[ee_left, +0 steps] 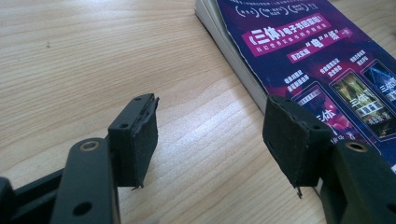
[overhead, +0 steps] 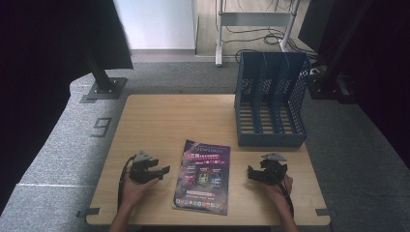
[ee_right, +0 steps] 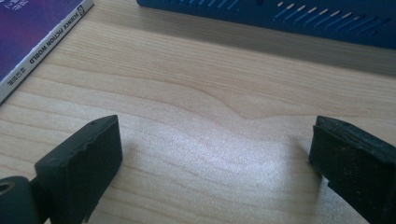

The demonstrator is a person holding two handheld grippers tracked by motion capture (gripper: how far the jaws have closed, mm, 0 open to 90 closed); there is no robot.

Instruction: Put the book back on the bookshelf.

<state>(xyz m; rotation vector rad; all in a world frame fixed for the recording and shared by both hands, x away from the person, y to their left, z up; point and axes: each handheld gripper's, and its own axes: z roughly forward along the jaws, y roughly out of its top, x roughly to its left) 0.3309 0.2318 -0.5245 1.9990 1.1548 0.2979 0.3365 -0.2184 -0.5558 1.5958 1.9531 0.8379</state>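
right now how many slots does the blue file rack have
3. The blue file rack stands at the table's far right; its slots run side by side, left, middle and right, all apparently empty. The magazine lies flat nearer the person.

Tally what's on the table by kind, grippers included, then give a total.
Magazine: 1
Blue file rack: 1
Grippers: 2, the left gripper and the right gripper, both with jaws open and holding nothing
Total: 4

lab: dark curtains (overhead: 43,58), cabled floor (overhead: 251,36)
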